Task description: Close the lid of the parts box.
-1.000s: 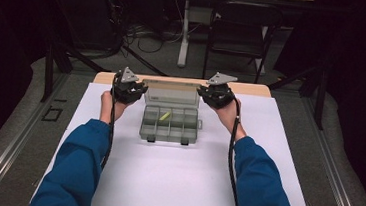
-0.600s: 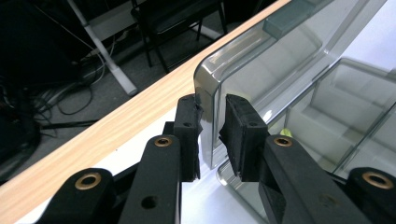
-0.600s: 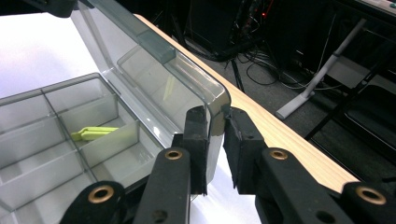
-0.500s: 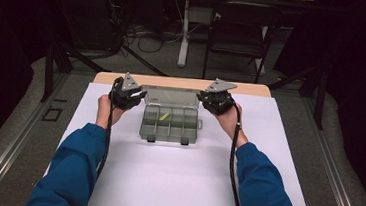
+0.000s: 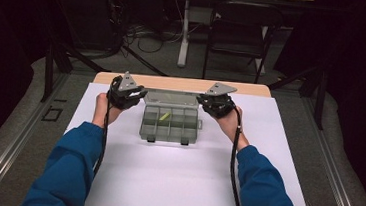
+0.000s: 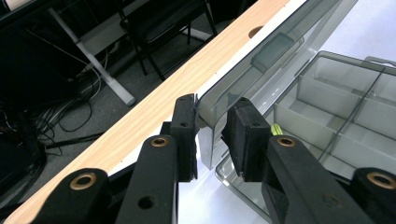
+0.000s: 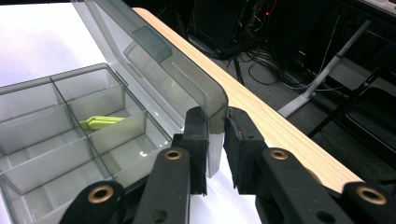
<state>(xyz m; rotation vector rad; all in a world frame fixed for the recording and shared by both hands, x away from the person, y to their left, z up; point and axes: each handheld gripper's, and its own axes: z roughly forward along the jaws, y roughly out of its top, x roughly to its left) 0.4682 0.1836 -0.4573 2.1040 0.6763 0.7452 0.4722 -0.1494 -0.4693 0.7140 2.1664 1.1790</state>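
Note:
A clear grey compartment box (image 5: 169, 127) sits on the white mat with its lid (image 5: 170, 98) raised at the far side. One compartment holds a small yellow-green piece (image 5: 165, 116) (image 7: 100, 122). My left gripper (image 5: 139, 95) (image 6: 212, 135) has the lid's (image 6: 261, 60) left corner between its pads. Its jaws have just been closing, and they are shut on that corner. My right gripper (image 5: 203, 101) (image 7: 215, 144) is shut on the lid's (image 7: 154, 60) right corner, a pad on each face.
The white mat (image 5: 164, 181) covers the table. A strip of bare wood (image 5: 182, 84) runs along the far edge just behind the lid. Beyond it are a dark chair (image 5: 237, 32), a white table leg (image 5: 184, 33) and cables on the floor.
Both hands have come slightly toward me with the lid's corners between the jaws. The box has stayed in place.

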